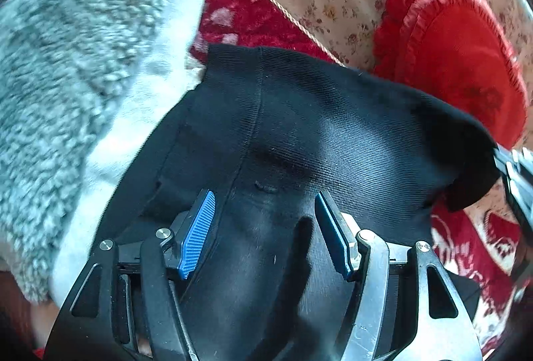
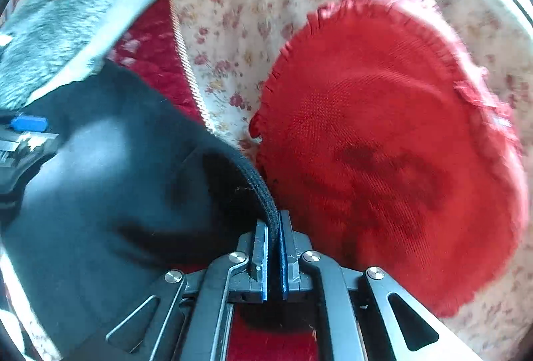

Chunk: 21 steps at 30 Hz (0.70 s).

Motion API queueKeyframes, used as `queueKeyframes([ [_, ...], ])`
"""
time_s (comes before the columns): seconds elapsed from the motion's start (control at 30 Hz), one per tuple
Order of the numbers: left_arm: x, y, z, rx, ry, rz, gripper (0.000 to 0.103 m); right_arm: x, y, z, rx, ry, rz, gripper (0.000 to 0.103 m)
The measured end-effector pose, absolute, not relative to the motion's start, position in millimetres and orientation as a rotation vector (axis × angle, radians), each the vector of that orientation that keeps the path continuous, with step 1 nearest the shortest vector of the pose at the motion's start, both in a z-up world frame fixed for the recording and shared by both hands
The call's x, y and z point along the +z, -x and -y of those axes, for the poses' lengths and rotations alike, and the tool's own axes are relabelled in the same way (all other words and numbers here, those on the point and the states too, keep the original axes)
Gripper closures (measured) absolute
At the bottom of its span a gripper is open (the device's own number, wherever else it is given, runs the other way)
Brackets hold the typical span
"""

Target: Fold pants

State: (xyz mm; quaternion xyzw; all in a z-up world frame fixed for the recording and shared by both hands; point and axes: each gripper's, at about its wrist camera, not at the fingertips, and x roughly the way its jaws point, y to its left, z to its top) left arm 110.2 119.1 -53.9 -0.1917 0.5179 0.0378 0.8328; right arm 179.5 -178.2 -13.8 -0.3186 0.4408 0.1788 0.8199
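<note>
The black pants [image 1: 316, 134] lie spread over the bedding. My left gripper [image 1: 263, 204] is open, its blue pads on either side of a stretch of black cloth just beyond them, with nothing held. My right gripper [image 2: 273, 221] is shut on the pants' [image 2: 116, 168] folded black edge, which runs up between the blue pads. The right gripper shows at the right edge of the left wrist view [image 1: 513, 171], holding the cloth's lifted corner. The left gripper shows at the left edge of the right wrist view [image 2: 23, 134].
A red ruffled cushion [image 2: 383, 141] lies right beside the pants on floral bedding [image 2: 233, 4]; it also shows in the left wrist view [image 1: 459, 61]. A grey fleecy garment [image 1: 66, 61] lies to the left. A red patterned blanket [image 1: 240, 18] lies under the pants.
</note>
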Motion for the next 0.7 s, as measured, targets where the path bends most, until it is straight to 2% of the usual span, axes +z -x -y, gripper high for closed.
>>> queueKeyframes([
  [0.2, -30.7, -65.8, -147.7, 0.084, 0.457, -1.028, 0.04, 21.7, -62.8, 191.3, 0.441, 0.573, -0.858, 0.099],
  [0.37, -26.4, -23.3, -176.4, 0.105, 0.538, -0.998, 0.041, -13.2, 20.3, 192.9, 0.497, 0.494, -0.961, 0.099],
  [0.43, -24.0, -5.7, -185.8, 0.127, 0.566, -0.979, 0.038, -38.3, 31.4, 195.8, 0.482, 0.445, -1.019, 0.099],
  [0.5, -25.6, 3.5, -187.8, 0.138, 0.567, -0.985, 0.032, -57.9, 34.5, 197.0, 0.473, 0.413, -1.06, 0.098],
  [0.63, -30.8, 4.1, -186.4, 0.141, 0.556, -1.0, 0.032, -68.0, 38.7, 193.2, 0.449, 0.409, -1.061, 0.098],
  [0.7, -35.3, -4.0, -183.9, 0.135, 0.56, -1.013, 0.032, -64.4, 35.5, 190.7, 0.417, 0.404, -1.062, 0.095],
])
